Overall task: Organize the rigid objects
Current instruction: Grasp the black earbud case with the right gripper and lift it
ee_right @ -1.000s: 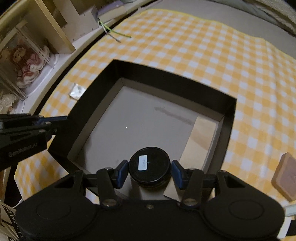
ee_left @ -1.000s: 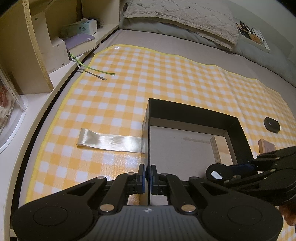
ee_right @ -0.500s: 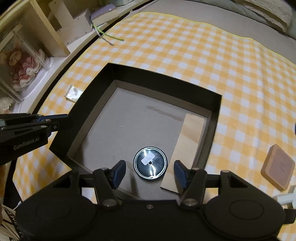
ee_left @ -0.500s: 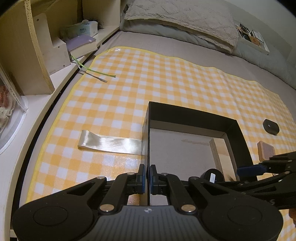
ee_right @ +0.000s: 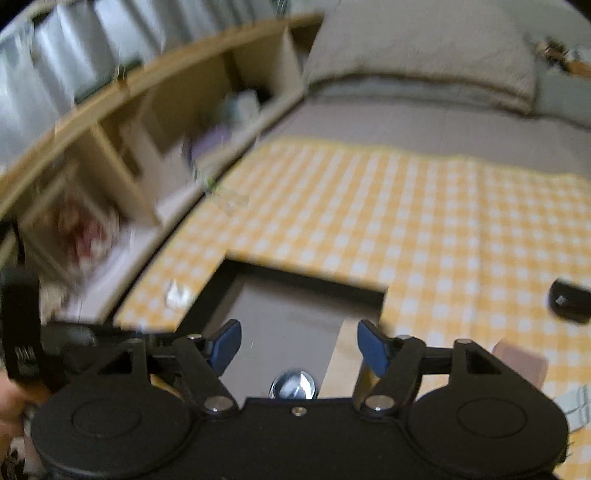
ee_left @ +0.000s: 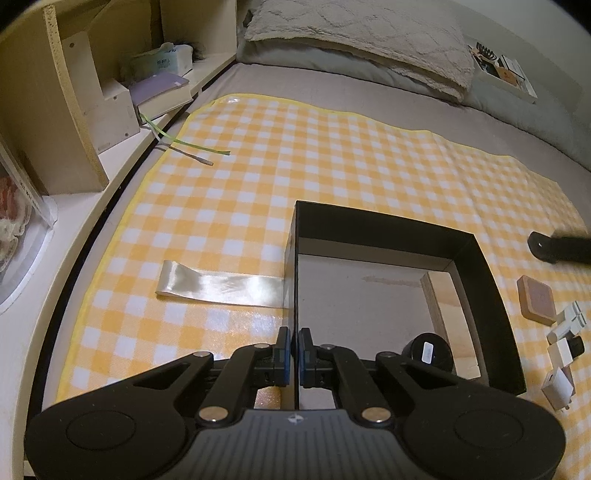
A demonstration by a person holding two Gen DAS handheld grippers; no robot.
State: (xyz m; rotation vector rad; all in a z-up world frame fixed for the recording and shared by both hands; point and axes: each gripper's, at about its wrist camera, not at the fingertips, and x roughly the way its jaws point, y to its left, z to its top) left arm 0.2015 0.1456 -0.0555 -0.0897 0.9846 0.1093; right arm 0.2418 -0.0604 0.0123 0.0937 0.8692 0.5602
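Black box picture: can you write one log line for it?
left gripper: shut on black cardboard box wall | right gripper: open | round black tin: in box

Definitely a bedroom at home: grey bed [ee_left: 332, 85] with a fluffy pillow [ee_left: 369, 33], checkered yellow mat [ee_left: 332, 166] spread on top, bedside wooden shelf [ee_left: 55, 110] holding a tissue pack [ee_left: 166, 64] and notebook [ee_left: 162, 88].

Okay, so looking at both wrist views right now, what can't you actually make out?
- Right wrist view: motion blur smears the shelf contents; nothing there is readable.
- Round black tin in the black box: mostly cut off by the right gripper body.
- Left wrist view: the tin's white label is too small to read.
- Near box wall: hidden behind the left gripper.
- White pieces at the right edge: fisheye-squeezed, unidentifiable.
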